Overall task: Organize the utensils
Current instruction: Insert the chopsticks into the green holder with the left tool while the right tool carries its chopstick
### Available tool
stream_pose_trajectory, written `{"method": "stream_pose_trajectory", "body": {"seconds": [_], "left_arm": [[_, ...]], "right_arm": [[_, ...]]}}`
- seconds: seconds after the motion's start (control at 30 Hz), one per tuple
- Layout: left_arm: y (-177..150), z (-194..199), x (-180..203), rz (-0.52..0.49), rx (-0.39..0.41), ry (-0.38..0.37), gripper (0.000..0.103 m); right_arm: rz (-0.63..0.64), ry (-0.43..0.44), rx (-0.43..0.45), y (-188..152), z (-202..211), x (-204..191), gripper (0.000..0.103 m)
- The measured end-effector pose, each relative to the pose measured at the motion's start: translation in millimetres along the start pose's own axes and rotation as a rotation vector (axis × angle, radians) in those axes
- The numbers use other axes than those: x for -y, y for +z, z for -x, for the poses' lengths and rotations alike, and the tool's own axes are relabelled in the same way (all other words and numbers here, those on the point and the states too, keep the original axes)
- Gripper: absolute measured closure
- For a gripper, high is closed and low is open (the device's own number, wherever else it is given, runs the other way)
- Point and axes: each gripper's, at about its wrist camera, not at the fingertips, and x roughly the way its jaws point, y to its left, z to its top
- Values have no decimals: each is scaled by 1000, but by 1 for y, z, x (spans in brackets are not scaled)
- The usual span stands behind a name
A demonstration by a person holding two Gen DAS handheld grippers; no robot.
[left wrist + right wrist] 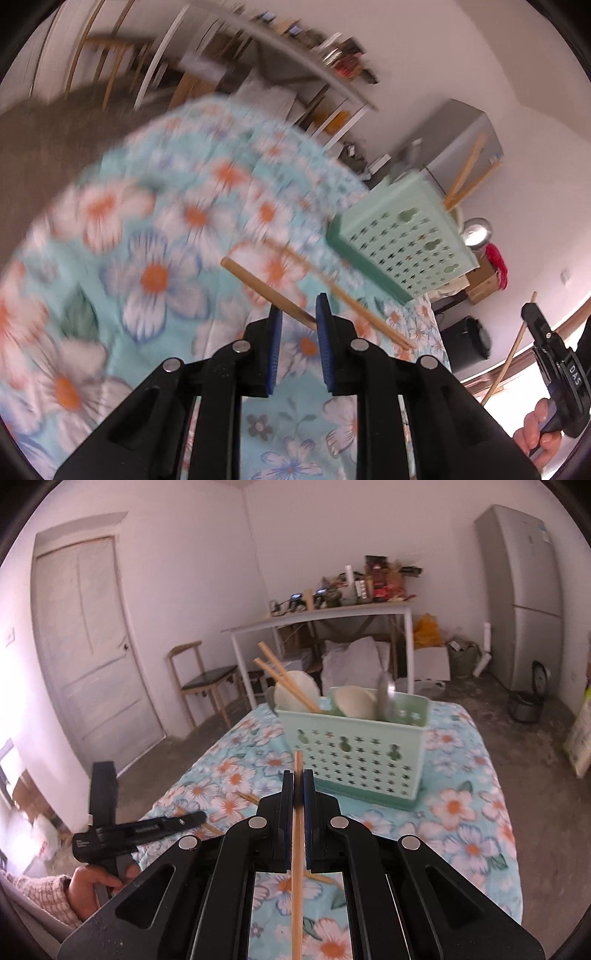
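Right wrist view: right gripper (296,775) clamps a chopstick (296,849) lengthwise, short of the basket (354,753).
Left gripper (298,310): fingers apart around a second chopstick (258,284) on the cloth (147,221).
Risk: the thin stick may pivot or slip before reaching the basket.
Only left view: a third stick (354,302) lying near.

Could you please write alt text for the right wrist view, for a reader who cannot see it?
The right claw grips one wooden chopstick lengthwise above a floral tablecloth. Ahead stands a mint green basket holding two chopsticks, bowls and a metal spoon.
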Motion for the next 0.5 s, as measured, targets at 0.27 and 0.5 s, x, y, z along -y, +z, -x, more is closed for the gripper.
{"method": "stream_pose_trajectory", "body": {"seconds": [0.27,0.5], "left_arm": [[30,37,54,-216,136,0,94],[58,71,105,-364,265,-22,97]], "right_arm": [[-73,-27,91,-1,30,22,100],[-104,-25,156,2,54,38,100]]}}
